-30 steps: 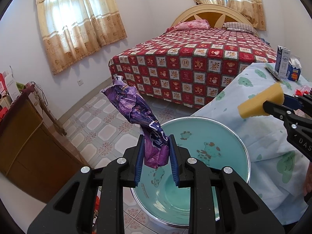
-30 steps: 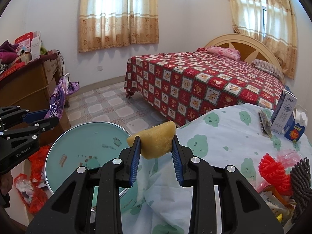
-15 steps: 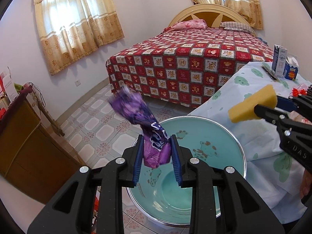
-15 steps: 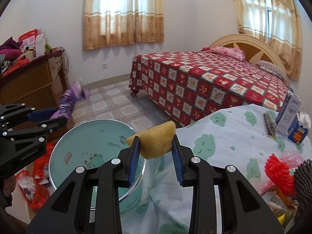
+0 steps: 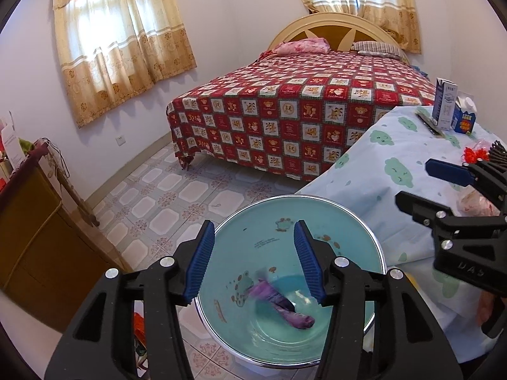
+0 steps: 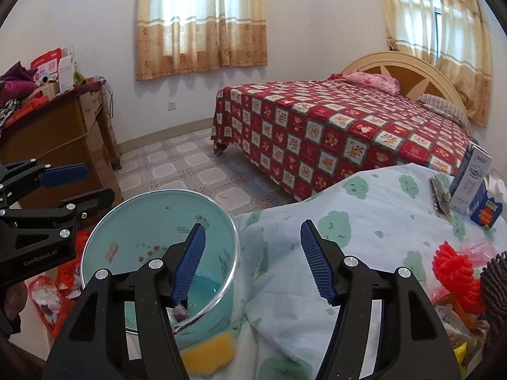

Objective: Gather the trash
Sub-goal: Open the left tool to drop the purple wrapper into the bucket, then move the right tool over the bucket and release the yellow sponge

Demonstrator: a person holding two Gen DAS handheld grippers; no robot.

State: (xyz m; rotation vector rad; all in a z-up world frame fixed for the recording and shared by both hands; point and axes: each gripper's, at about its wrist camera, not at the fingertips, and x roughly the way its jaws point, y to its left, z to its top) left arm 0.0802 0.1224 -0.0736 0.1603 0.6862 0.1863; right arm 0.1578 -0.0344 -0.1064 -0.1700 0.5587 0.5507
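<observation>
Your left claw spread wide above the teal basin, purple wrapper blurred inside it, your right claw spread too, "GenRobot.AI" legible, yellow sponge seemingly outside the basin's rim.

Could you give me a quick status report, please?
Left gripper and right gripper open. Crumpled purple wrapper in teal plastic basin. Yellow sponge outside it.

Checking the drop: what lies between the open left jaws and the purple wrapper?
Nothing but air and the teal basin wall. In the left wrist view the purple wrapper lies on the basin's bottom, below the left gripper.
</observation>
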